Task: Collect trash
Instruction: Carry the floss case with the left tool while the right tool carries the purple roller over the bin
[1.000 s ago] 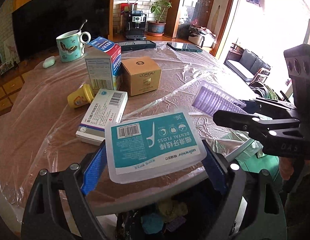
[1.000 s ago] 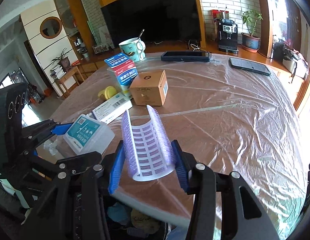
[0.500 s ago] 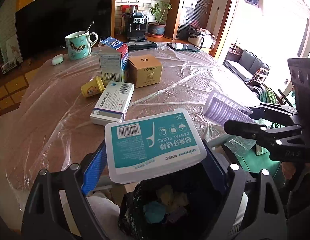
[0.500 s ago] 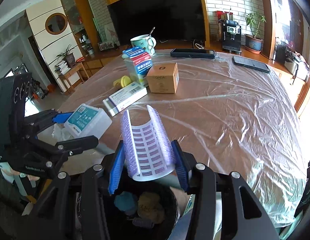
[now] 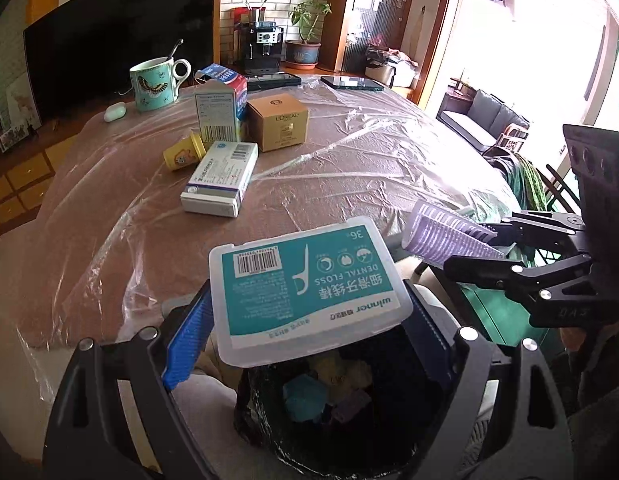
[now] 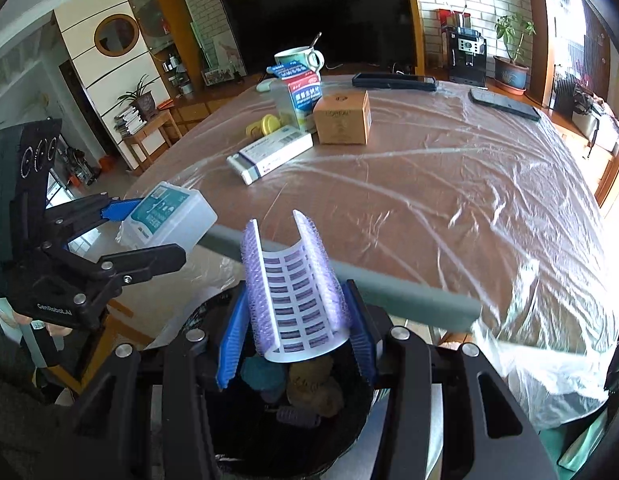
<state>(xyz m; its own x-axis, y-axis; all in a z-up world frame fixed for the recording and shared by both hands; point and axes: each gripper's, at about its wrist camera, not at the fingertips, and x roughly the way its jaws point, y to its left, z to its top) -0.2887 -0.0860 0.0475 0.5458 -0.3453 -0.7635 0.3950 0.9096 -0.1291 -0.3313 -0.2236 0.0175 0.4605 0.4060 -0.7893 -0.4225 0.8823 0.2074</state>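
Evidently the job stands partway. On the plastic-covered table [image 5: 349, 152] several cartons wait uncollected: a tan box [image 5: 278, 121], a tall blue-and-white carton [image 5: 218, 109] and a flat white medicine box [image 5: 221, 178], with a yellow capped tub [image 5: 181, 155] beside them. Below the table edge, a black-lined bin [image 5: 329, 408] already holds crumpled scraps. Both claws hang over it, loaded. The left gripper [image 5: 305, 312] is clamped across a dental floss box [image 5: 309, 280]; the right gripper [image 6: 295, 320] is pinched tight on a curved purple blister sheet [image 6: 295, 284], bowed between the pads. Neither item is released yet.

The right wrist view alone shows fingertips of the person's hand [image 6: 49, 326] under the left tool. The left wrist view alone shows a white earbud case [image 5: 115, 112] beside the mug [image 5: 155, 84].
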